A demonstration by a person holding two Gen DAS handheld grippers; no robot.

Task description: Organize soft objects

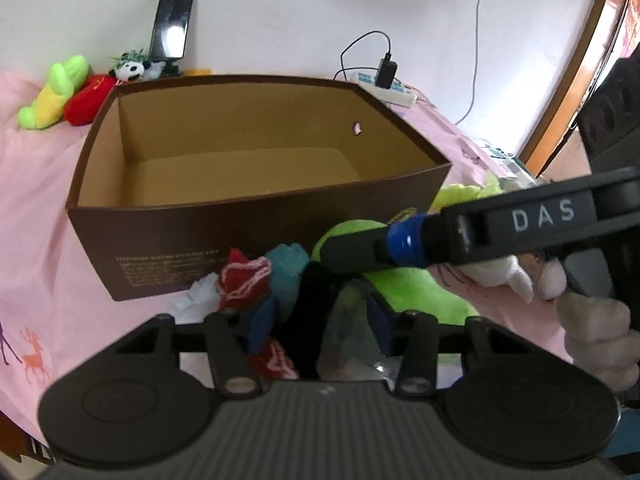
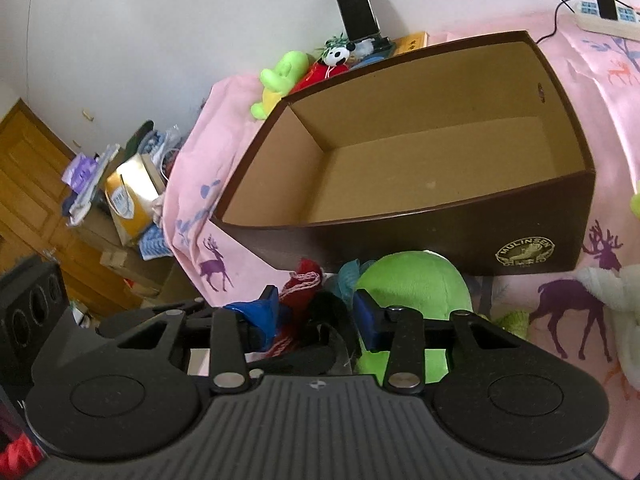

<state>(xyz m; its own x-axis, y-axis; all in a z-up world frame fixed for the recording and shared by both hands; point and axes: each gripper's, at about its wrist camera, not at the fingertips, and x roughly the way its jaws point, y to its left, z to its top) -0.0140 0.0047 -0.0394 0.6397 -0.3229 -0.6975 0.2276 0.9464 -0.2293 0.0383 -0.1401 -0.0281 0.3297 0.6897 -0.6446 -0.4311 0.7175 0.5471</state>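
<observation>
Pink deer-print cloth (image 2: 600,80) bears crumpled knit socks (image 2: 304,280); right tongs (image 2: 320,312) spread round them, left tongs (image 1: 320,320) grip unclear.

One brown cardboard box (image 1: 256,216). Plush toys behind it — three: one green-and-yellow (image 1: 54,92), one red (image 1: 88,98), one panda (image 1: 130,68). One large green plush (image 2: 412,284) in front. One phone (image 1: 173,23) — propped upright. One power strip (image 1: 384,90); one charger (image 1: 386,72). Small cloth items in the front heap: count unclear.
</observation>
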